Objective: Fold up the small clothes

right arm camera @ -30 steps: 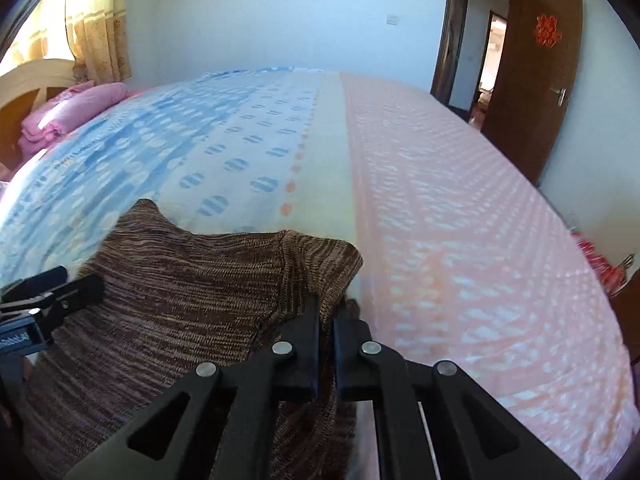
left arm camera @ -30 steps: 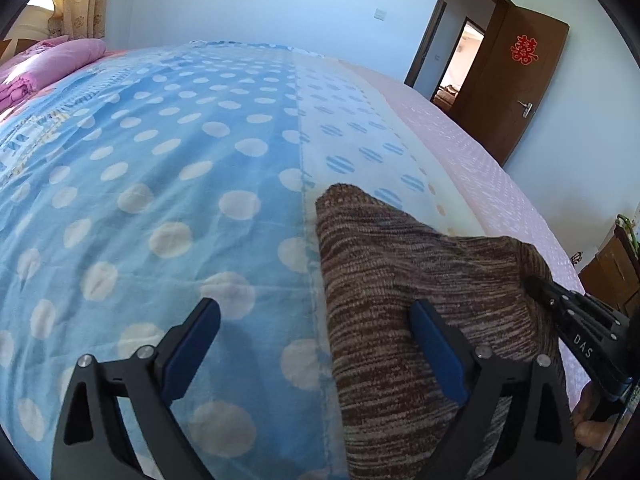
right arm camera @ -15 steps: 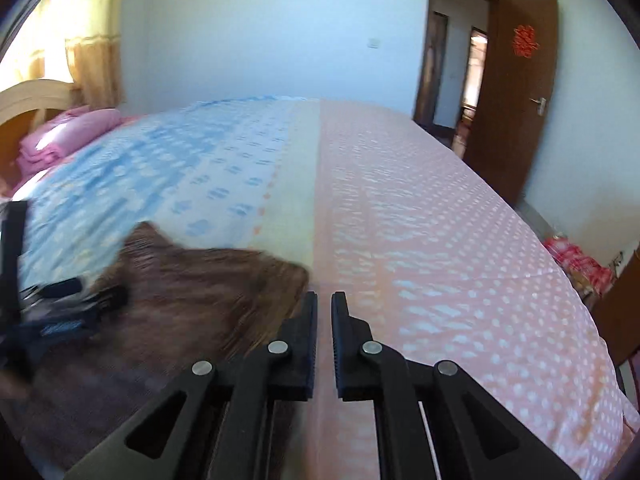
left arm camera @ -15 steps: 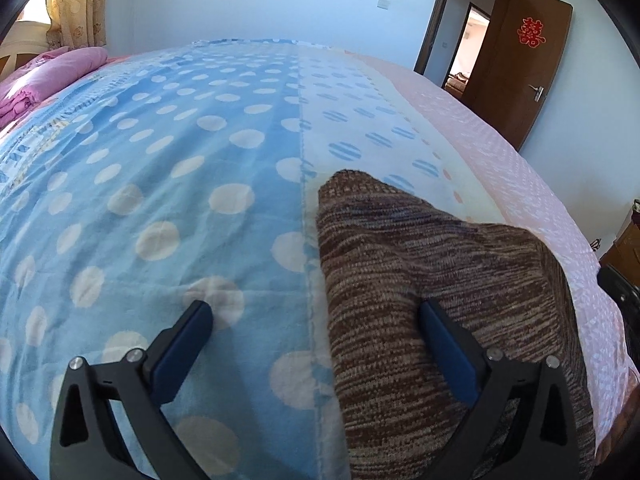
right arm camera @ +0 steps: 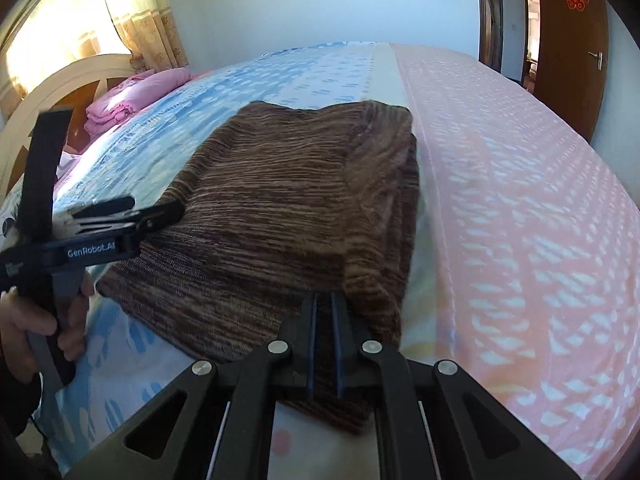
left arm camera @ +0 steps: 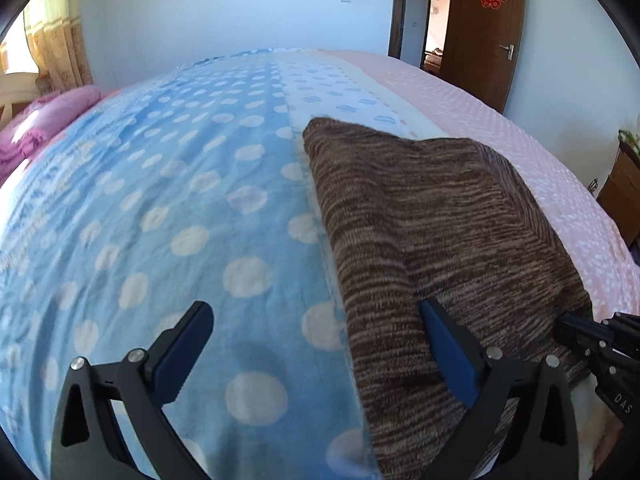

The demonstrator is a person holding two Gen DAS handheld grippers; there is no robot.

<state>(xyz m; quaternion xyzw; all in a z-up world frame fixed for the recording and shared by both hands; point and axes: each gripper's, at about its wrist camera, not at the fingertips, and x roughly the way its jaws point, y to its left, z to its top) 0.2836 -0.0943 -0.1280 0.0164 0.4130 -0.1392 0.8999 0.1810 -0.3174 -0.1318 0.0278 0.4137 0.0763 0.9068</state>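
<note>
A brown knitted garment (left arm camera: 440, 216) lies folded flat on the bed, across the seam between the blue dotted and pale parts of the cover. My left gripper (left arm camera: 312, 316) stands open at its near left edge, with the right pad (left arm camera: 444, 344) over the knit and the left pad over bare cover. In the right wrist view the garment (right arm camera: 280, 200) fills the middle. My right gripper (right arm camera: 324, 300) is shut just above its near right corner, with no cloth seen between the fingers. The left gripper (right arm camera: 140, 210) shows there from the side, held by a hand (right arm camera: 24, 320).
The bed cover (left arm camera: 160, 220) is blue with white dots on the left and pink (right arm camera: 520, 200) on the right. Folded pink bedding (right arm camera: 132, 96) lies by the headboard. A brown door (left arm camera: 484, 32) stands open at the far right. The right gripper's tip (left arm camera: 580, 332) shows low right.
The right gripper, shut on a raised fold of the garment a second ago, let it drop, swung off to the right and has come back over the near corner. The garment now lies flat. The left gripper shifted sideways.
</note>
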